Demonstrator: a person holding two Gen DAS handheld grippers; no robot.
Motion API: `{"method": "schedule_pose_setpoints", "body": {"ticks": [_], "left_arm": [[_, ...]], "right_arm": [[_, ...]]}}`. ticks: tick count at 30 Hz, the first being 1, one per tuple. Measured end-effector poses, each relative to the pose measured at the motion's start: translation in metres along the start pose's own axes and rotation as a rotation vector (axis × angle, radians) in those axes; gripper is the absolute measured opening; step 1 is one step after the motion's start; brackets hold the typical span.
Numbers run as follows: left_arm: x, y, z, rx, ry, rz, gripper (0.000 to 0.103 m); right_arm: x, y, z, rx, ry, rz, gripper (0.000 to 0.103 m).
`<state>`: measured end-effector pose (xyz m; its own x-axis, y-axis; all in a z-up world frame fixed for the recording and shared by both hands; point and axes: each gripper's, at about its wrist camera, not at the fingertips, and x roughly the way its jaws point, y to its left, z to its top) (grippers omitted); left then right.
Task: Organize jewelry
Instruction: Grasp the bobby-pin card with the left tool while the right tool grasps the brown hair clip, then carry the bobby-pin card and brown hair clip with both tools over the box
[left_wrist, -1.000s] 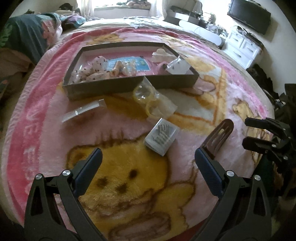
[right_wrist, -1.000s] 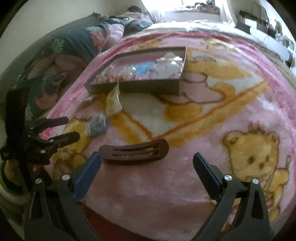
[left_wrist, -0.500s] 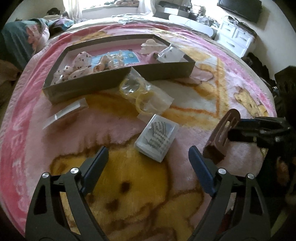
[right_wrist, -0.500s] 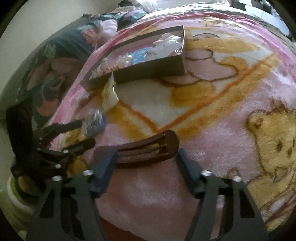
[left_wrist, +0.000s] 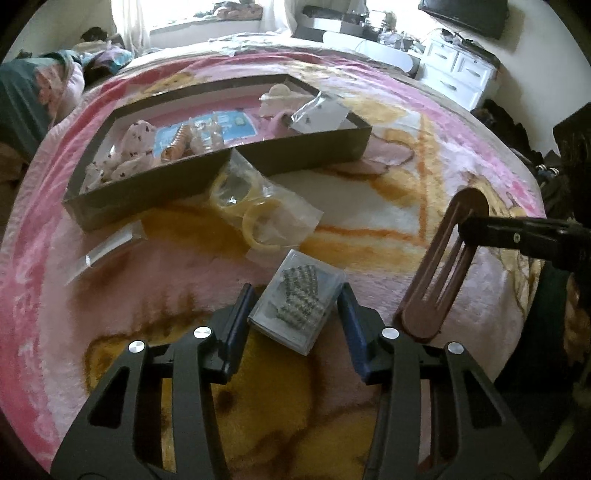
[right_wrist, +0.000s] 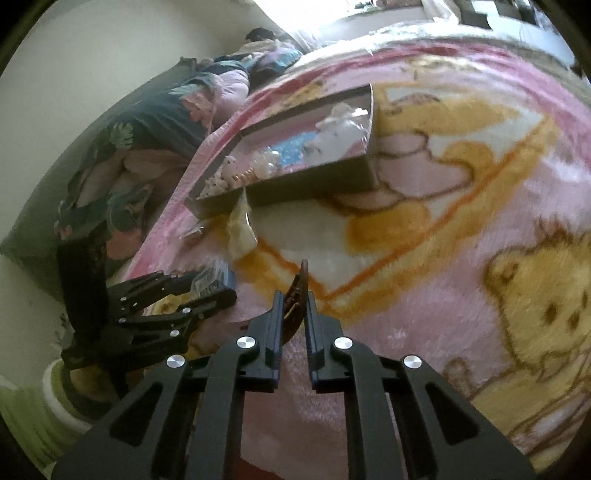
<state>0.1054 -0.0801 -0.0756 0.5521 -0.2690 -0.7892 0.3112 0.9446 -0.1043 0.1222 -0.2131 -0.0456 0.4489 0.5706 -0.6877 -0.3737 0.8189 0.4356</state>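
Note:
A brown hair clip (left_wrist: 439, 266) stands tilted off the pink bear blanket, pinched at its top end by my right gripper (right_wrist: 293, 299), which is shut on it; the clip (right_wrist: 297, 295) shows edge-on between the fingers. My left gripper (left_wrist: 295, 295) straddles a small clear packet of silver jewelry (left_wrist: 297, 297), jaws narrowed on both its sides; I cannot tell if the pads touch it. A dark shallow box (left_wrist: 314, 157) holding several jewelry items lies beyond, and shows in the right wrist view (right_wrist: 314, 181).
A clear bag with yellow rings (left_wrist: 258, 214) lies against the box front. A long clear packet (left_wrist: 107, 251) lies left of it. Pillows and bedding (right_wrist: 147, 129) are at the bed's left side; a white dresser (left_wrist: 458, 74) stands at the far right.
My right gripper closed on the hair clip and lifted one end off the blanket. My left gripper moved forward and narrowed around the silver jewelry packet.

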Motion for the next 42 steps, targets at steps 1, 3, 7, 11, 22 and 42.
{"method": "schedule_pose_setpoints", "body": {"ticks": [1, 3, 7, 11, 22, 42], "left_arm": [[-0.004, 0.000, 0.000, -0.002, -0.008, 0.007, 0.037], [-0.012, 0.002, 0.000, -0.013, -0.024, 0.006, 0.037], [-0.031, 0.009, 0.002, -0.044, -0.053, 0.029, 0.037], [-0.044, 0.021, 0.005, -0.094, -0.064, 0.039, 0.037], [-0.070, 0.057, 0.012, -0.180, -0.114, 0.097, 0.037], [-0.098, 0.089, 0.076, -0.169, -0.203, 0.158, 0.037]], "right_arm": [[-0.002, 0.003, 0.001, -0.015, -0.011, -0.004, 0.008], [-0.005, 0.008, 0.003, -0.041, -0.028, -0.019, 0.007], [-0.015, 0.016, 0.009, -0.089, -0.067, -0.048, 0.007], [-0.023, 0.023, 0.017, -0.123, -0.099, -0.072, 0.006], [-0.029, 0.033, 0.045, -0.163, -0.137, -0.089, 0.006], [-0.030, 0.051, 0.128, -0.176, -0.256, -0.057, 0.006]]}}
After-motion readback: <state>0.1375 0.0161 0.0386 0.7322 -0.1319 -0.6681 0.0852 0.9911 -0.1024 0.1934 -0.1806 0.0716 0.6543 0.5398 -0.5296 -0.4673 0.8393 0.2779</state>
